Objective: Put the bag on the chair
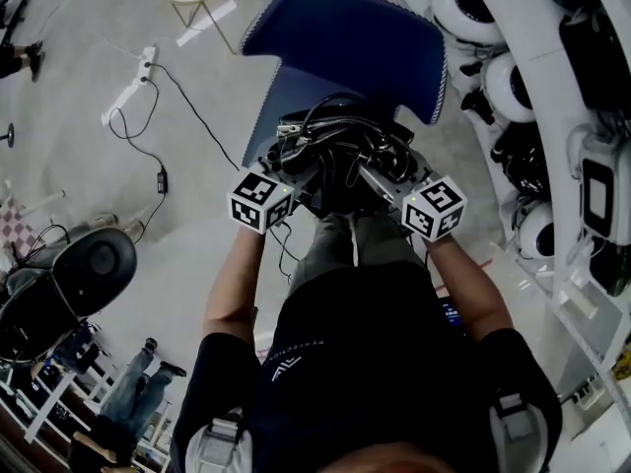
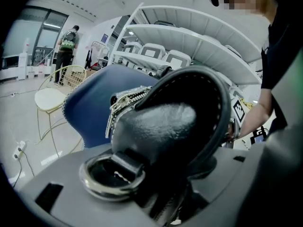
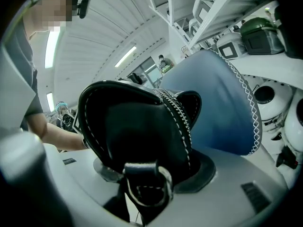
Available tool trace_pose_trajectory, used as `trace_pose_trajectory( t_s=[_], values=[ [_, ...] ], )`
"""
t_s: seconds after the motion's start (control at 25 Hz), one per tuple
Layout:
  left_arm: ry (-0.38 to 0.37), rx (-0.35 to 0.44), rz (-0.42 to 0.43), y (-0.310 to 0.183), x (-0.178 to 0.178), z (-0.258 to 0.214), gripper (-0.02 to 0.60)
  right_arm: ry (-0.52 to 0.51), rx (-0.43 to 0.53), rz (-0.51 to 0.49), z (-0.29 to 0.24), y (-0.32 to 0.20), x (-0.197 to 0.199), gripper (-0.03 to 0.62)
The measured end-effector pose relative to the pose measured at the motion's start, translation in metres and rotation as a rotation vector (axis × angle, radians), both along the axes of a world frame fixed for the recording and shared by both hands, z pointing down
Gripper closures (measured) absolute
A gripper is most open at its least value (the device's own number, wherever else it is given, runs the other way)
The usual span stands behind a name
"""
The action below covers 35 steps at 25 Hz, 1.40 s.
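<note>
Black leather zip bag (image 1: 340, 151) hangs between my two claws, over the front of the blue upholstered chair (image 1: 345, 37). My left claw (image 2: 158, 197) is clenched on the end with the metal ring (image 2: 106, 176). My right claw (image 3: 142, 197) grips the opposite end.

Dim head view; bright ceiling strips in gripper views; fisheye-warped, dark-vignetted edges.
</note>
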<state>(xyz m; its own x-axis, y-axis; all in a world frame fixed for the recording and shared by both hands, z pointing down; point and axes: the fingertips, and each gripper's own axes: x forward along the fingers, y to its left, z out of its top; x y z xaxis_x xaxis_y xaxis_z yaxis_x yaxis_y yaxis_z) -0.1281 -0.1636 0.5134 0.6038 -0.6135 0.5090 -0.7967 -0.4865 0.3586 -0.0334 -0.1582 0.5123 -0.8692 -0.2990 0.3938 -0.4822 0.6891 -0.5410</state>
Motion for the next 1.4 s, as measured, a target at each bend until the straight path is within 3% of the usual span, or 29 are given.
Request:
trace_pose_trajectory(
  t_s=[0.44,0.96,1.4],
  values=[
    [-0.015,-0.013,0.034,-0.021,-0.001,0.033,0.300,0.005,-0.009,0.028,0.032,-0.018,-0.001,0.345],
    [-0.021,-0.089,0.071,-0.039,0.009,0.081,0.299,0.037,-0.047,0.080,0.077,-0.032,0.008,0.336],
    [-0.048,-0.062,0.118,-0.043,0.011,0.094,0.298,0.032,-0.067,0.111,0.095,-0.037,0.011,0.326]
  ],
)
